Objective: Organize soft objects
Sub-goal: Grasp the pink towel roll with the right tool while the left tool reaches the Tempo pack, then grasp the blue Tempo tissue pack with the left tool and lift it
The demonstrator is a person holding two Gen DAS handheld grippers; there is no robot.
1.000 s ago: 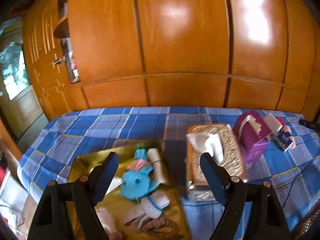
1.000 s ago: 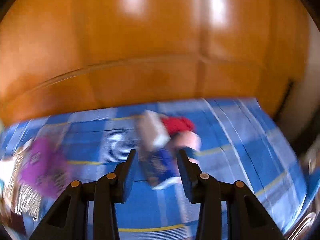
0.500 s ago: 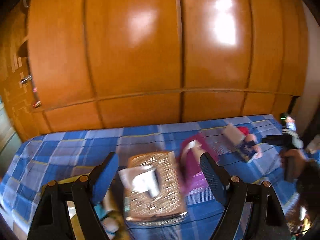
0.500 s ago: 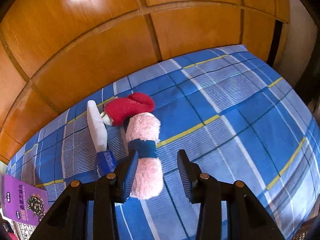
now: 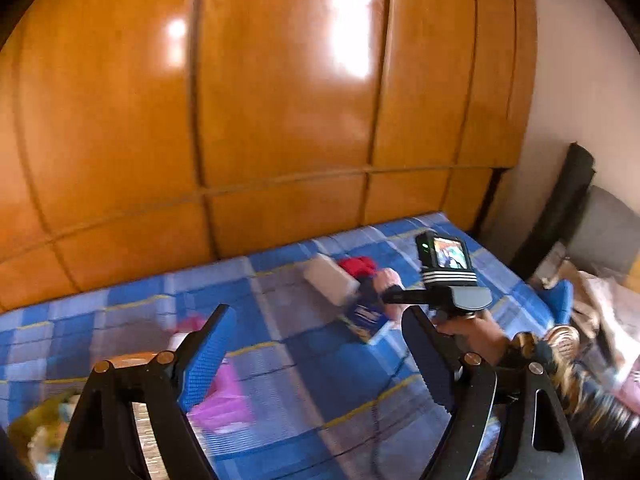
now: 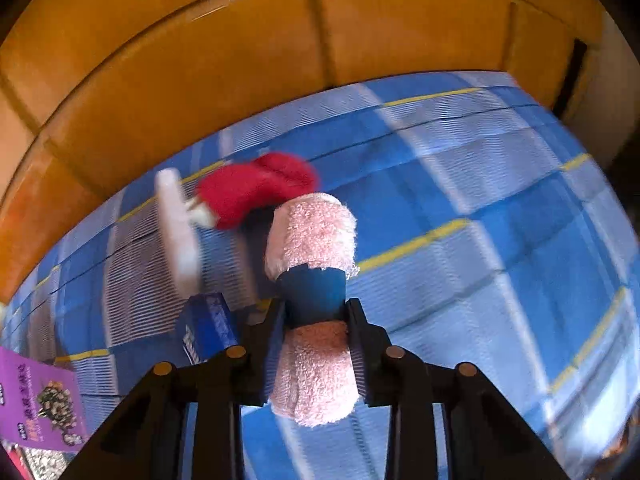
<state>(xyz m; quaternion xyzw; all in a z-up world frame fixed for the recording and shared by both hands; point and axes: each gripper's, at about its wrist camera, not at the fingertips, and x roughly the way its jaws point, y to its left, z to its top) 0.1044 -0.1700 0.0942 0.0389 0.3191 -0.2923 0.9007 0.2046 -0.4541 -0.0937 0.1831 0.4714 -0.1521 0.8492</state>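
A pink rolled towel (image 6: 312, 236) with a dark blue band lies on the blue checked bedspread (image 6: 480, 280). My right gripper (image 6: 316, 312) straddles it at the band. Its jaws are closing and both pads press the roll's sides. A red soft object (image 6: 256, 188) touches the roll's far end. My left gripper (image 5: 316, 316) hovers wide open with nothing between its fingers. It looks across the bed at the pink roll (image 5: 390, 280), the red object (image 5: 358, 266) and the hand holding the right gripper (image 5: 390, 294).
A white pack (image 6: 178, 228) and a blue box (image 6: 208, 324) lie just left of the roll. A purple packet (image 6: 40, 400) sits further left. Orange wooden wardrobe doors (image 5: 280, 120) back the bed. Bedding is piled at the right edge (image 5: 592, 292).
The left gripper swung right, away from the gold tray and tissue box, toward the right hand. The right gripper sank over the pink roll and its jaws narrowed onto it.
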